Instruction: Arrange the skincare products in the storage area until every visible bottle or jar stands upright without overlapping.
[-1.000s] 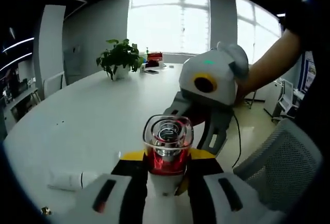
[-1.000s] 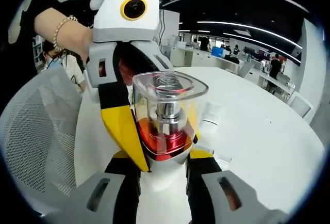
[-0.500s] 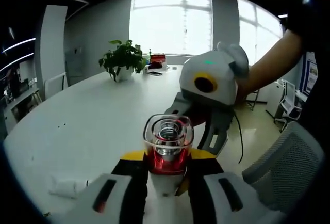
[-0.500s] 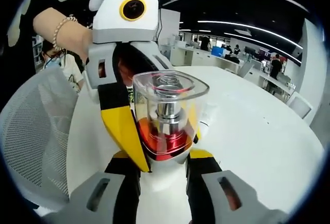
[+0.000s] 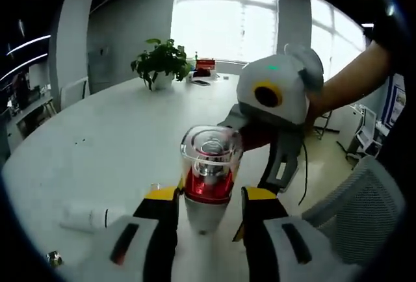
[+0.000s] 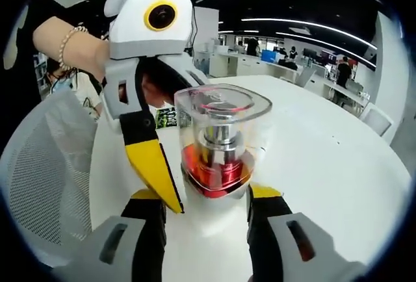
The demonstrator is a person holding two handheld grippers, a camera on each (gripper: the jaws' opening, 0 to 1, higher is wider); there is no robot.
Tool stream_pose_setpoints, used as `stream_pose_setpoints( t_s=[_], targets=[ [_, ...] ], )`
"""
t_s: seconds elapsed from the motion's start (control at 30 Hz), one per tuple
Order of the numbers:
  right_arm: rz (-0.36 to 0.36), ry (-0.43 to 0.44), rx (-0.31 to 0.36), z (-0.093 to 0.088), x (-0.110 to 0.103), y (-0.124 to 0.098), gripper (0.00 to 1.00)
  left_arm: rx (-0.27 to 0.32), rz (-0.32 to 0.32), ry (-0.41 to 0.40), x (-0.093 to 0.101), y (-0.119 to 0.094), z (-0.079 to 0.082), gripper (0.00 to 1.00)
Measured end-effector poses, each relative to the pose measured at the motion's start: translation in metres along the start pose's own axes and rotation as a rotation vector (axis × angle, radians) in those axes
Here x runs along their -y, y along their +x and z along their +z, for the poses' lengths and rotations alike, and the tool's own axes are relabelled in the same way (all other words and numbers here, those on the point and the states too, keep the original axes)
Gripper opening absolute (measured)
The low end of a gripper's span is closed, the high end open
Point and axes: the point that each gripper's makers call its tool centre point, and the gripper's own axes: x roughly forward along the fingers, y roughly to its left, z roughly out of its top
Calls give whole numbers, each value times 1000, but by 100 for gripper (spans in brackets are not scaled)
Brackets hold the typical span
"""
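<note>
Worktop: a wide white worktop (image 5: 97,145) carried the scene, with a potted plant (image 5: 162,61) at its far end.
Change: over the last second both pairs of jaws went from pressed against the bottle to standing apart from it, and the bottle sat lower between them. I judged it had just been set down and let go.
Left hand-held gripper: the left hand-held gripper (image 5: 203,199) was spread wide, its yellow-tipped jaws clear of the bottle on both sides.
Right hand-held gripper: the right hand-held gripper (image 6: 209,199) was likewise wide, jaws apart from the bottle.
Bottle: the bottle (image 5: 208,175), white below with a red collar and a clear cap, stood upright on the worktop between the 2 grippers.
Contents: a silver pump head showed inside the clear cap; the liquid level could not be told.
Tube: 1 white tube (image 5: 88,218) lay on its side near the left gripper, likely next to be stood up.
</note>
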Motion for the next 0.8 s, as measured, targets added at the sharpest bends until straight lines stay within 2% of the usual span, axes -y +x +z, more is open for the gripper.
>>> stream_pose_setpoints(
  t_s=[0.13, 0.33, 0.8],
  targets=[
    [-18, 18, -2, -2, -1, -1, 58, -1, 23, -11, 2, -10, 1, 38],
    [-49, 51, 9, 0, -4, -4, 62, 12, 51, -55, 5, -28, -2, 43],
    [-105, 73, 7, 4, -20, -13, 74, 25, 124, -145, 16, -68, -22, 58]
  ],
)
